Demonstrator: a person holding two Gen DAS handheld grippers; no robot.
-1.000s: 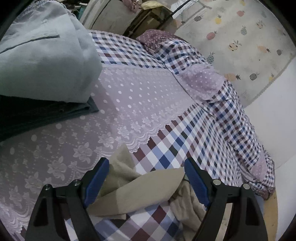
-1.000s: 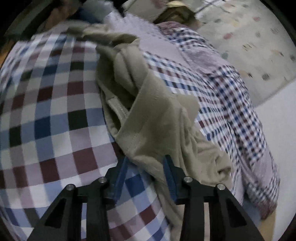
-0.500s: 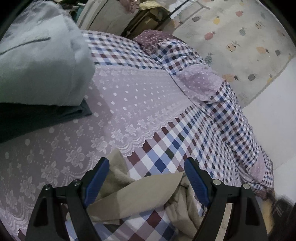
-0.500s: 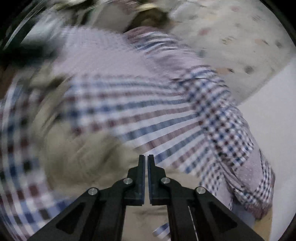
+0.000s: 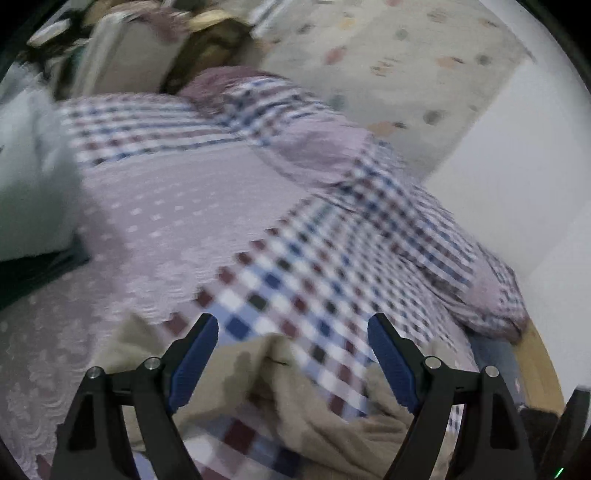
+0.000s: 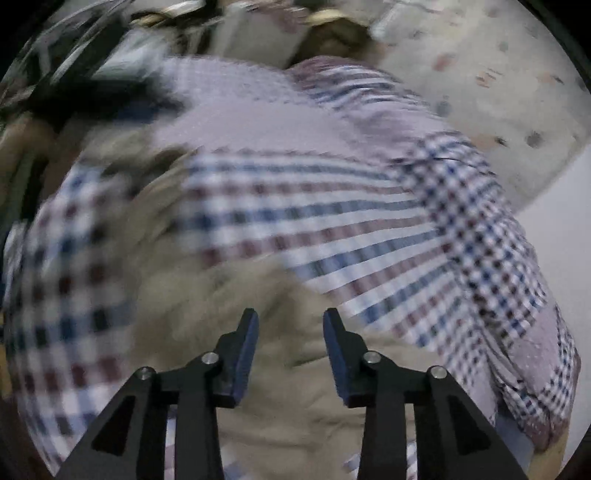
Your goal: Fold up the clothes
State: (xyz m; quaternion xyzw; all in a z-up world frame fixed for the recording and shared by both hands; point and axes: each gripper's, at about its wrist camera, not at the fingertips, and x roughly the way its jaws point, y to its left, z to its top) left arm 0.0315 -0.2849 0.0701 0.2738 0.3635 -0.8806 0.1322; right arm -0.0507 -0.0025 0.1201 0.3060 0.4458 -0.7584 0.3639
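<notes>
A beige garment (image 5: 295, 402) lies crumpled on the checked bedspread (image 5: 314, 266), under and between my left gripper's fingers. My left gripper (image 5: 291, 354) is open wide and empty just above it. In the right wrist view the same beige garment (image 6: 229, 314) spreads below and left of my right gripper (image 6: 290, 332), which is open with nothing between its pads. Both views are motion-blurred.
A stack of folded clothes, light grey-blue (image 5: 29, 177) on dark (image 5: 33, 269), sits at the left on the lilac lace cover (image 5: 177, 206). The bed's edge drops off at the right (image 5: 491, 295) toward a patterned rug (image 5: 406, 66). Furniture (image 6: 325, 33) stands beyond the bed.
My right gripper was shut half a second ago and is now open over the beige garment. The left view has shifted right and back; the folded stack has slid to the left edge.
</notes>
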